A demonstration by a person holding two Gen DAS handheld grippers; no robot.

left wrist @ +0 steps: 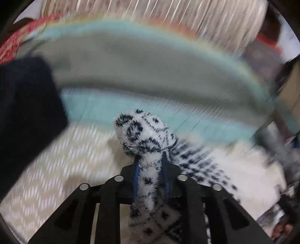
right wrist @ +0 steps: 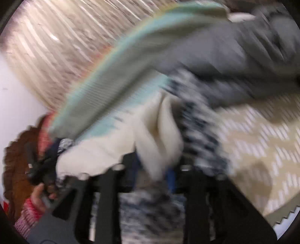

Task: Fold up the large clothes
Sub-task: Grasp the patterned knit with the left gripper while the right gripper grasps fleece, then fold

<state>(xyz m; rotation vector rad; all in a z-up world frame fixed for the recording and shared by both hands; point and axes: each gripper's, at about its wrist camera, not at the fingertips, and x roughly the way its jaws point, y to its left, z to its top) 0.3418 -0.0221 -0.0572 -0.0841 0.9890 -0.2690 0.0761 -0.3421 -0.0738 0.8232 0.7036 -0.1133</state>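
Note:
A fuzzy white garment with a dark blue pattern [left wrist: 138,131] sticks up between the blue pads of my left gripper [left wrist: 151,165], which is shut on a bunched fold of it. The rest of it trails off to the right over the bed. The right wrist view is badly blurred. There the garment's cream inner side [right wrist: 159,135] and its patterned side [right wrist: 198,131] lie between the fingers of my right gripper [right wrist: 153,169]. Whether those pads press on the cloth is not visible. At the left of that view a person's hand [right wrist: 37,197] in a red-pink sleeve holds the other gripper.
A teal and grey striped cloth [left wrist: 150,63] lies beyond the garment on a cream zigzag bedcover [left wrist: 56,169]. A dark navy cloth [left wrist: 28,103] fills the left. A grey garment [right wrist: 234,56] is heaped at the upper right, and a pale curtain [left wrist: 168,15] hangs behind.

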